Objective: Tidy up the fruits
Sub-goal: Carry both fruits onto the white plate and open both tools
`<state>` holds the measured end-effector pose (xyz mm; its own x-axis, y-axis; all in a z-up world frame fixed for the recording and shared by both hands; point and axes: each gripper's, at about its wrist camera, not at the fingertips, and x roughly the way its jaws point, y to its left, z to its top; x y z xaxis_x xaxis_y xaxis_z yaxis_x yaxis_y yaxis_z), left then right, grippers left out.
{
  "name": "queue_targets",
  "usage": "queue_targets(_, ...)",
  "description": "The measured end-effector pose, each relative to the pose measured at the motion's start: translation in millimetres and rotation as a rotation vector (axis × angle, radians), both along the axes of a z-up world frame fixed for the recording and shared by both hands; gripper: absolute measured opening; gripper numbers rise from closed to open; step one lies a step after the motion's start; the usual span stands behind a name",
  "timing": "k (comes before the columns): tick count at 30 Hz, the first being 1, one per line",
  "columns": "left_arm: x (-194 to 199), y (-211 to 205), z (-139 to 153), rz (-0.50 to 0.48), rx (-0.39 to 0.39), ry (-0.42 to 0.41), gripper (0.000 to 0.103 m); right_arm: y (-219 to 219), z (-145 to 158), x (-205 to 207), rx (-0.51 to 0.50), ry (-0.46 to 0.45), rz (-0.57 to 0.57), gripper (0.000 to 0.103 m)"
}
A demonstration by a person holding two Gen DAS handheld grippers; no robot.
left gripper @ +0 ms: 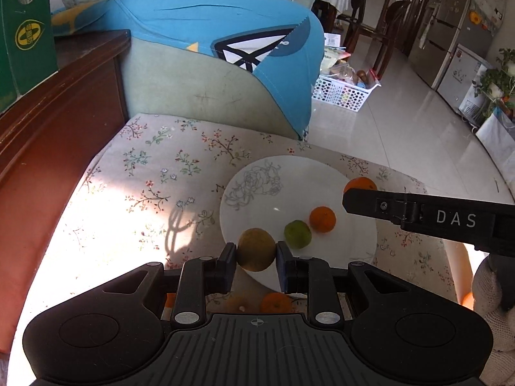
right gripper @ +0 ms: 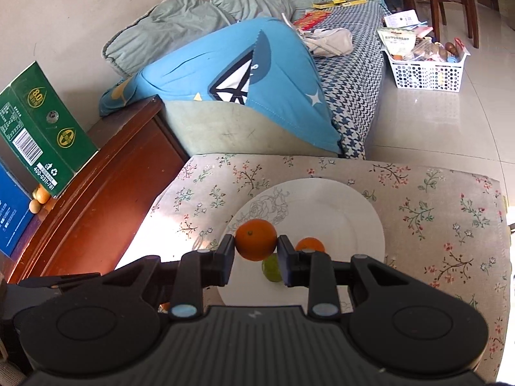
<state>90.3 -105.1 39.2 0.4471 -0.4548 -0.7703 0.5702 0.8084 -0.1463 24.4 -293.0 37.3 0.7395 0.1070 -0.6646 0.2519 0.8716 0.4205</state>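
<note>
A white plate with a grey flower drawing lies on a floral cushion. On the plate lie a green citrus and a small orange. My left gripper is shut on a yellow-green fruit, held over the plate's near rim. In the left wrist view the right gripper's black finger comes in from the right with an orange at its tip. In the right wrist view, my right gripper is shut on that orange above the plate; the green citrus and small orange show behind the fingers.
The floral cushion is bordered by a dark wooden cabinet on the left, carrying a green carton. A blue pillow on a sofa arm lies beyond. A white perforated basket stands on the tiled floor. More oranges lie below my left gripper.
</note>
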Motion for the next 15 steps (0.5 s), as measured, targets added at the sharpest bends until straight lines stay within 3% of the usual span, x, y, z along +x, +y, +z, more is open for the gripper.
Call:
queue_targets(8, 1, -34, -28, -0.033, 0.030, 0.070, 0.024, -18, -31, -1, 0.051, 0.157, -0.108, 0.029)
queue_targets(15, 2, -49, -41, -0.037, 0.053, 0.092, 0.024, -22, -37, 0, 0.069, 0.166, -0.132, 0.031)
